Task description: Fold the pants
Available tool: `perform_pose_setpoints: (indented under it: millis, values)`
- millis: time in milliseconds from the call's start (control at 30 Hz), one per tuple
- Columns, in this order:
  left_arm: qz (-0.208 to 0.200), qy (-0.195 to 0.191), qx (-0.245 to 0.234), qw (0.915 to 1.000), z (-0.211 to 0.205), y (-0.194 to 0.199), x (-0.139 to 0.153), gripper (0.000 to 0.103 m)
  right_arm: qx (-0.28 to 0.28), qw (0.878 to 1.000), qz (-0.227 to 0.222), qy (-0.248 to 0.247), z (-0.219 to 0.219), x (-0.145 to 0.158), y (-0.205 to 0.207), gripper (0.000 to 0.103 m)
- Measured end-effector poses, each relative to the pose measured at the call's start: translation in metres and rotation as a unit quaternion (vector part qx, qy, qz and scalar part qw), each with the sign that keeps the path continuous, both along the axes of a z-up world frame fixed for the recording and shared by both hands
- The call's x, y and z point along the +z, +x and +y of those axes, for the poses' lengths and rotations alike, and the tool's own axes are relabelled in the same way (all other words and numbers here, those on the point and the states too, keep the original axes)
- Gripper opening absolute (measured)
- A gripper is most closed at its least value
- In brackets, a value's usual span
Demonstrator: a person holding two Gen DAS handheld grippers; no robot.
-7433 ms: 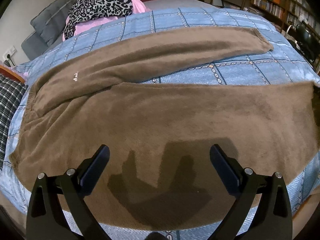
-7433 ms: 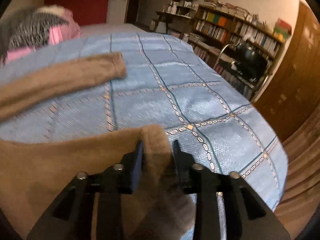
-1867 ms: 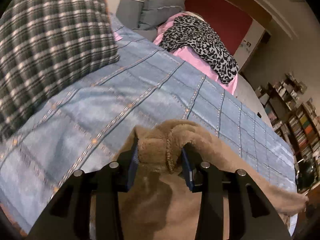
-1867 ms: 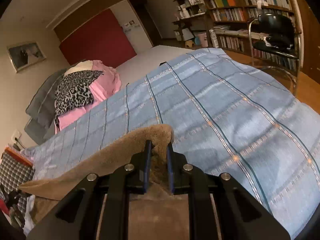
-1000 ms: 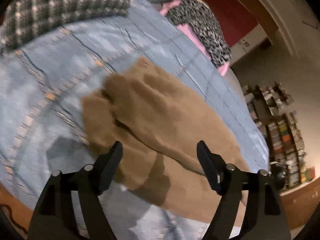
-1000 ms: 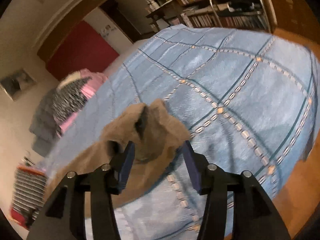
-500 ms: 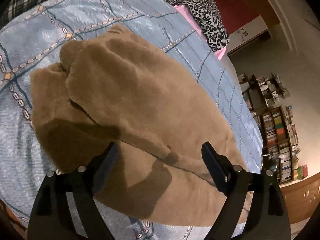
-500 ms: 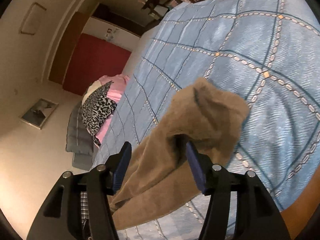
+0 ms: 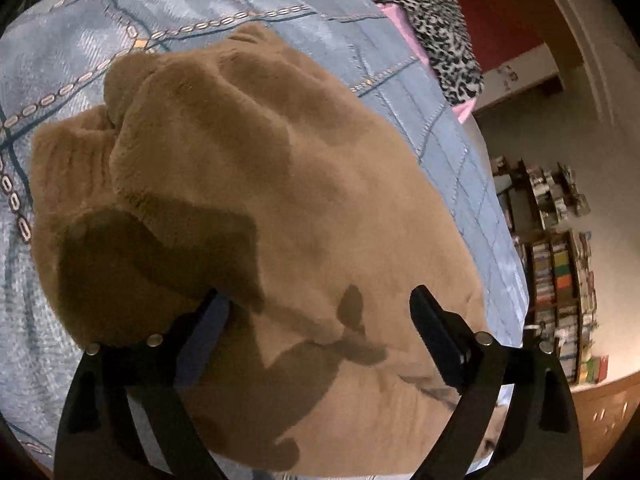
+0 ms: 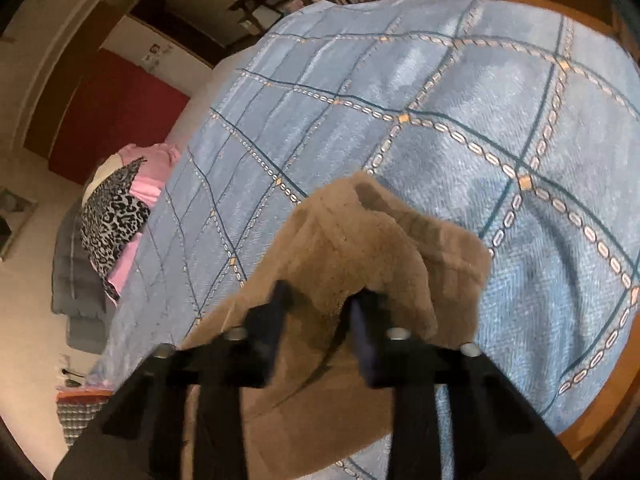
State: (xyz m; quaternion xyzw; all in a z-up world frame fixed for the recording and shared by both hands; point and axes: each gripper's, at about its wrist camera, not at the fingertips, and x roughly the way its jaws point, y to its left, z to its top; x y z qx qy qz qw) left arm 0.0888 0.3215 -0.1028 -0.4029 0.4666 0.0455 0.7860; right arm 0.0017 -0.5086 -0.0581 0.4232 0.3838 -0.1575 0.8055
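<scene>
The pants (image 9: 280, 200) are brown, plush fleece, folded lengthwise with one leg stacked over the other; the ribbed waistband end bunches toward ten o'clock in the left wrist view; in the right wrist view the cuffs (image 10: 400, 232) lie doubled, pointing toward one o'clock.

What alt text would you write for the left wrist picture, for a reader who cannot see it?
Brown fleece pants, folded with one leg laid over the other, lie on a blue checked bedspread. The left tongs are open above them, gripping nothing. A leopard-print garment and bookshelves are behind.
</scene>
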Motion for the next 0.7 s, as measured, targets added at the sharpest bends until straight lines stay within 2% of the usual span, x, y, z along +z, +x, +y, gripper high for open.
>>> perform_pose_setpoints:
  millis: [100,133,167,200,267,333,467,567,633,700]
  values:
    - [0.007,-0.001,0.018,0.9998,0.001,0.003,-0.004,0.090,0.009,0.999,-0.026,-0.032,0.000,0.020,-0.004,0.012]
    - [0.011,0.007,0.022,0.9997,0.000,0.005,-0.004,0.080,0.015,0.998,-0.041,-0.044,0.000,0.030,-0.007,0.011]
    - [0.018,0.013,0.022,0.9995,0.000,0.005,-0.005,0.066,0.020,0.997,-0.054,-0.058,0.000,0.038,-0.009,0.011]
    - [0.025,0.017,0.024,0.9992,0.000,0.005,-0.007,0.058,0.027,0.995,-0.063,-0.072,0.000,0.046,-0.008,0.010]
    - [0.037,0.013,0.039,0.9985,0.005,0.005,-0.011,0.020,0.035,0.994,-0.071,-0.074,-0.002,0.053,-0.003,0.010]
    - [0.034,-0.015,0.051,0.9980,0.011,0.000,-0.014,0.010,0.037,0.994,-0.075,-0.067,-0.005,0.057,0.000,0.010]
    - [0.021,0.005,0.050,0.9985,0.014,-0.012,0.001,0.007,0.060,0.986,-0.136,-0.076,-0.001,0.080,0.001,0.009]
    - [0.017,0.022,0.041,0.9988,0.014,-0.023,0.014,0.007,0.100,0.965,-0.209,-0.118,0.007,0.108,-0.002,0.009]
    - [0.018,0.034,0.040,0.9985,0.016,-0.033,0.019,0.007,0.115,0.961,-0.217,-0.127,0.006,0.103,-0.011,0.009]
    - [0.018,0.040,0.038,0.9983,0.020,-0.046,0.022,0.007,0.116,0.968,-0.184,-0.123,-0.005,0.074,-0.022,0.009]
